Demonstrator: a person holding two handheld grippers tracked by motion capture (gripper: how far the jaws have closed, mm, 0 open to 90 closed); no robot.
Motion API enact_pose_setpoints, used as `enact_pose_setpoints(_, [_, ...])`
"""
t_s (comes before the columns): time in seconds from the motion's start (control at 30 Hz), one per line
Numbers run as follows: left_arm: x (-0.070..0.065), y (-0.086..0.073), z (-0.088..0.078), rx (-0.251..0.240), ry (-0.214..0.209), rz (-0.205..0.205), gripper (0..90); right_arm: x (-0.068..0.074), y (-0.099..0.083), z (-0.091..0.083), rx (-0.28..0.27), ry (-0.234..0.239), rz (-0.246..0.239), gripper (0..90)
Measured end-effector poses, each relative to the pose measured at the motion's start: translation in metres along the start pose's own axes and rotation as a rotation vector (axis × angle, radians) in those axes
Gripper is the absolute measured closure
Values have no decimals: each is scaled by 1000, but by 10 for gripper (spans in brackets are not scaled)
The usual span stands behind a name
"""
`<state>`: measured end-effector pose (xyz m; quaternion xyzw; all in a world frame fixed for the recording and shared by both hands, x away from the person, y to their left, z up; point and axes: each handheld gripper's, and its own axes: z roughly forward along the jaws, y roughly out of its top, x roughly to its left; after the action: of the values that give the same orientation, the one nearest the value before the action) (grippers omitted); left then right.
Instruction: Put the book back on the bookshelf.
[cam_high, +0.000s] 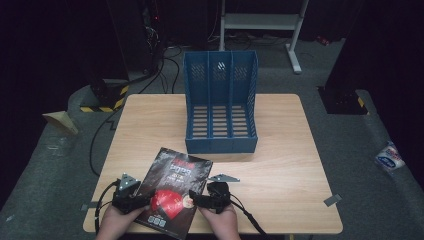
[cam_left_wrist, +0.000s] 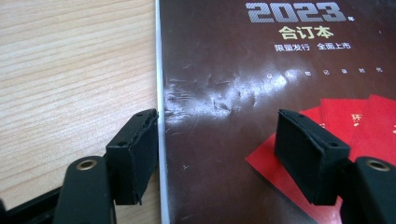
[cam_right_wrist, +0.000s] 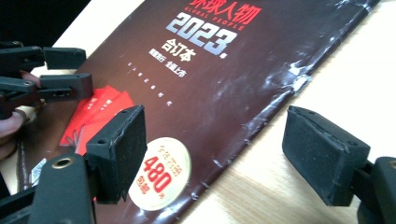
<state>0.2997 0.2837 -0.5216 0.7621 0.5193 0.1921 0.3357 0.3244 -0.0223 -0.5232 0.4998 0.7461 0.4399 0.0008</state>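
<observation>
Straddling opposite edges of the magazine (cam_high: 172, 192) lying flat at the table's (cam_high: 280, 165) near edge, the left gripper (cam_high: 131, 199) and right gripper (cam_high: 207, 198) stand open, holding nothing, so closing risks creasing the glossy cover or slipping off.

A dark brown, glossy magazine (cam_high: 172, 187) with red title lettering, silvery "2023" numerals, a fan of red envelopes and a cream round sticker printed in red lies on a pale wood-grain surface (cam_high: 280, 165). The file rack (cam_high: 220, 102) is blue with slotted, perforated walls. Both grippers' jaws are matte black.
</observation>
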Motion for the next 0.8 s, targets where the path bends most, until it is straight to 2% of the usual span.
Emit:
enact_pose_setpoints(0.07, [-2, 0, -1, 5, -9, -5, 327, 1, 0, 2, -1, 23, 7, 229])
enact_pose_setpoints(0.13, [-2, 0, -2, 13, -9, -5, 342, 2, 0, 3, -4, 23, 10, 221])
enact_pose_setpoints(0.17, [-2, 0, -2, 16, -8, -3, 350, 3, 0, 4, -8, 22, 39, 207])
enact_pose_setpoints(0.27, [-1, 0, -4, 24, -3, 1, 374, 2, 2, 5, -13, 29, 65, 199])
enact_pose_setpoints(0.3, [0, 0, -5, 26, -5, -2, 394, 1, 4, 5, -17, 36, 95, 203])
enact_pose_setpoints(0.33, [0, -1, -6, 28, -6, -7, 394, 1, 4, 5, -17, 36, 95, 203])
enact_pose_setpoints(0.37, [-1, -1, -7, 33, -3, -5, 400, -2, 4, 6, -33, 52, 126, 205])
enact_pose_setpoints(0.4, [-1, -1, -7, 33, -3, -5, 401, -2, 4, 6, -33, 52, 126, 205])
enact_pose_setpoints(0.43, [-1, -1, -7, 35, -3, -6, 401, -3, 4, 6, -36, 61, 151, 211])
enact_pose_setpoints(0.47, [0, -1, -8, 39, 2, 8, 402, -5, 4, 5, -41, 70, 171, 220])
enact_pose_setpoints(0.63, [0, -1, -8, 37, 0, 3, 409, -9, 4, 5, -70, 94, 197, 244])
enact_pose_setpoints(0.8, [0, -2, -8, 39, 4, 0, 411, -13, 4, 2, -113, 138, 220, 275])
